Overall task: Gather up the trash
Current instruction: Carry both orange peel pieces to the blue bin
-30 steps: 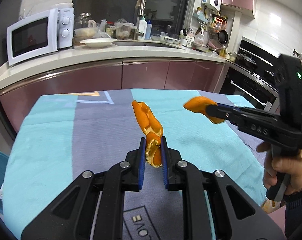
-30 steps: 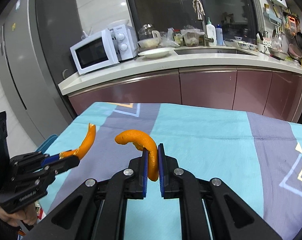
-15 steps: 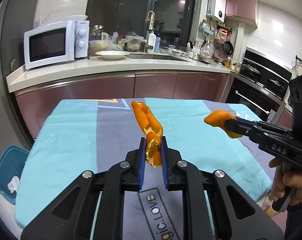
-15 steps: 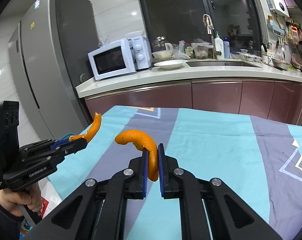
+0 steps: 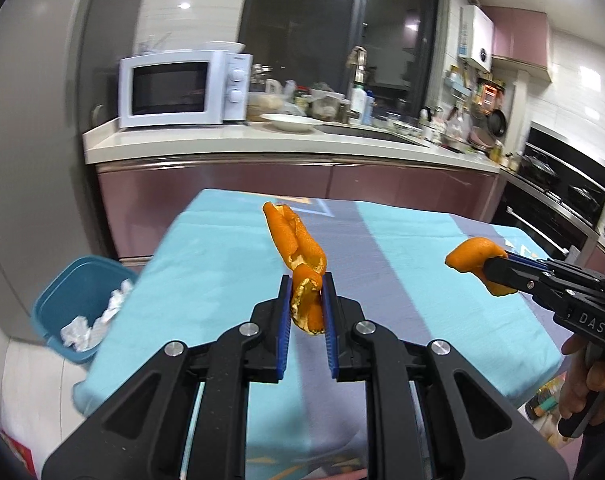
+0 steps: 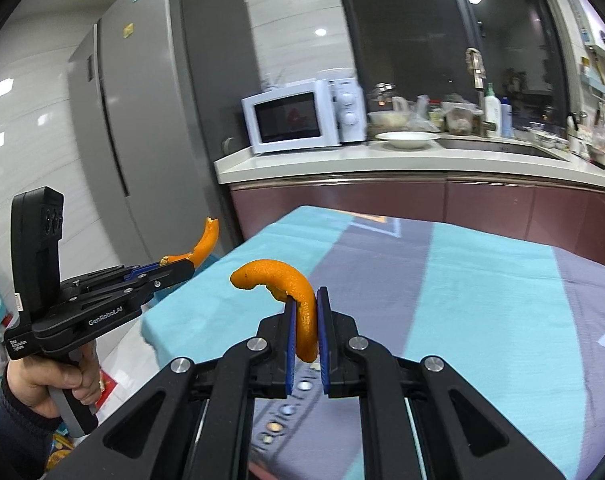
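Observation:
My left gripper [image 5: 307, 300] is shut on a long folded strip of orange peel [image 5: 296, 242] that stands up from its blue pads, above the table's near edge. The right gripper [image 6: 303, 312] is shut on a curved piece of orange peel [image 6: 280, 276] that arches to the left. Each gripper shows in the other's view: the right one [image 5: 492, 266] with its peel [image 5: 472, 258] at the right, the left one [image 6: 182, 268] with its peel [image 6: 204, 242] at the left. A blue trash bin [image 5: 76, 300] with crumpled white paper stands on the floor beside the table's left edge.
A table under a turquoise and grey cloth [image 5: 402, 272] lies below both grippers. Behind it runs a kitchen counter [image 5: 262, 146] with a white microwave [image 5: 182, 88], a plate and a sink. A grey fridge [image 6: 150, 128] stands at the left. A hand [image 6: 42, 384] grips the left tool.
Both grippers have swung to the left over the table with their peels still held. The blue bin has come into the left wrist view, and the fridge fills more of the right wrist view.

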`<state>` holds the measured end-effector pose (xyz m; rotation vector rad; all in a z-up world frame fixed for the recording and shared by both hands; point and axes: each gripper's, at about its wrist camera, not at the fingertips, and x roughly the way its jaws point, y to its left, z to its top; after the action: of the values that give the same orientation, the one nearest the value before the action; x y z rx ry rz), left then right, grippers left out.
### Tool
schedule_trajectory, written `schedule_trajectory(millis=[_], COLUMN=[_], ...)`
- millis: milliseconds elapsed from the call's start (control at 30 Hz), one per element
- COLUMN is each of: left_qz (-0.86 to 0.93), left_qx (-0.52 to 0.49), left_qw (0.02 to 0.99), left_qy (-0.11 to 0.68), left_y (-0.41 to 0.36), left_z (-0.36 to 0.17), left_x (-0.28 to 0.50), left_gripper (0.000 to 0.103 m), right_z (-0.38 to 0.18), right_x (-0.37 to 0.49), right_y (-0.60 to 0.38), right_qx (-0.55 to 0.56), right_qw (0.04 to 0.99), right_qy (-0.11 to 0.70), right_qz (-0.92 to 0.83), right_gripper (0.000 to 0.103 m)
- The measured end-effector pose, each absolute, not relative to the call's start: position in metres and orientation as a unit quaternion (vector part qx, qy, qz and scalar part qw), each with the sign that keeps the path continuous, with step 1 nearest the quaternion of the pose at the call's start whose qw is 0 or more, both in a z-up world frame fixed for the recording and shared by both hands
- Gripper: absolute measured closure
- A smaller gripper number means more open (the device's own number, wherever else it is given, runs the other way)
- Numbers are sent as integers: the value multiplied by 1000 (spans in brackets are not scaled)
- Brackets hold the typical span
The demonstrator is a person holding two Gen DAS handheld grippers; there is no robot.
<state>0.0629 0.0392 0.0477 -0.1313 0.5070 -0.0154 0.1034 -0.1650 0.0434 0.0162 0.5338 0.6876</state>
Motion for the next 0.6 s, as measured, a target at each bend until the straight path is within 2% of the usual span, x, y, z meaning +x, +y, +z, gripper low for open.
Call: schedule_trajectory(millis=[600], left_qz=[103], left_qx=[-113], left_qw=[960], left_qy=[234], left_y=[151], left_z=[42], left_x=[-22], left_gripper=[88], right_z=[46], right_x=[92], right_y=[-65], right_qx=[-25], right_qw=[865], right_qy=[267], right_qz=[425], right_gripper=[95])
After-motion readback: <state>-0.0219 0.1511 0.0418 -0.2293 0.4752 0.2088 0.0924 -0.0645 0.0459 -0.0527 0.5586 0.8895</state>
